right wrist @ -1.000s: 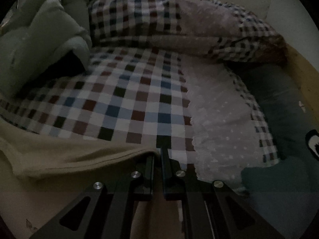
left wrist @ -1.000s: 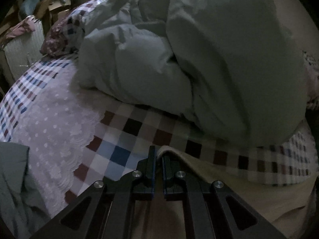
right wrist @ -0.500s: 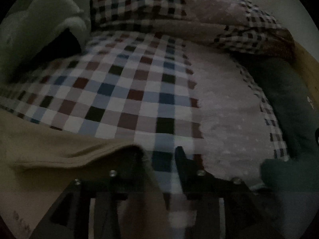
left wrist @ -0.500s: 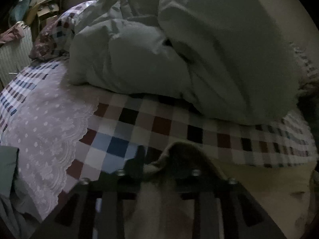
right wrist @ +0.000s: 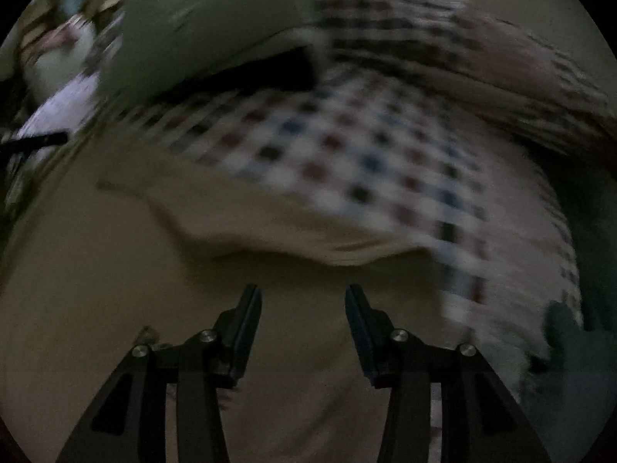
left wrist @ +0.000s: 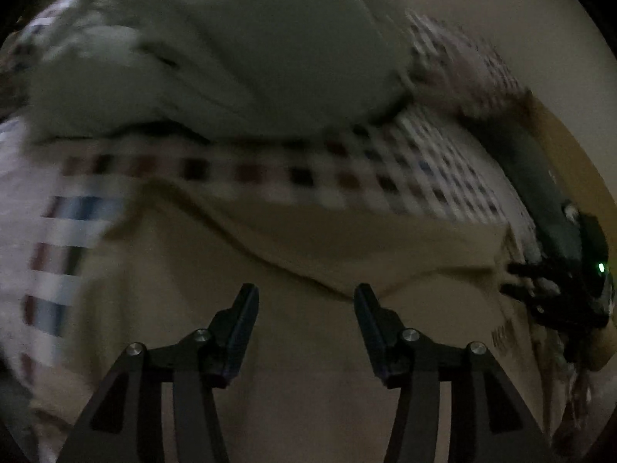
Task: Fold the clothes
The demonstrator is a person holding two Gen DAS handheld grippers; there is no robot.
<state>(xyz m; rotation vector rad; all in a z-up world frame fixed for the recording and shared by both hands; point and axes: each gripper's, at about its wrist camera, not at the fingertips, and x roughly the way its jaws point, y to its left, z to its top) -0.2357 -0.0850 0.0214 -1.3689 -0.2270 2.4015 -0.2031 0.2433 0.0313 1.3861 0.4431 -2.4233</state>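
The left tongs (left wrist: 302,295) stand parted over the beige garment (left wrist: 308,366), nothing between their fingers (left wrist: 241,320); their jaws have just been opening, and the cloth they were pinching a moment ago now lies loose beneath them; the right tongs (right wrist: 302,295) are likewise apart above the same beige garment (right wrist: 115,289), having let go of its edge within the last second, and their jaws have just drawn in slightly, with no cloth caught between them. The garment lies spread on the bed, its folded edge (right wrist: 308,250) running across just ahead of both tongs; beyond that edge the checked bedsheet (right wrist: 347,162) shows in blue, red and dark squares, blurred by motion; farther back a pale green quilt (left wrist: 250,58) is heaped on the sheet. In the left wrist view the other tongs (left wrist: 559,289) appear at the right edge, over the garment's far side, a small green light glowing on them.
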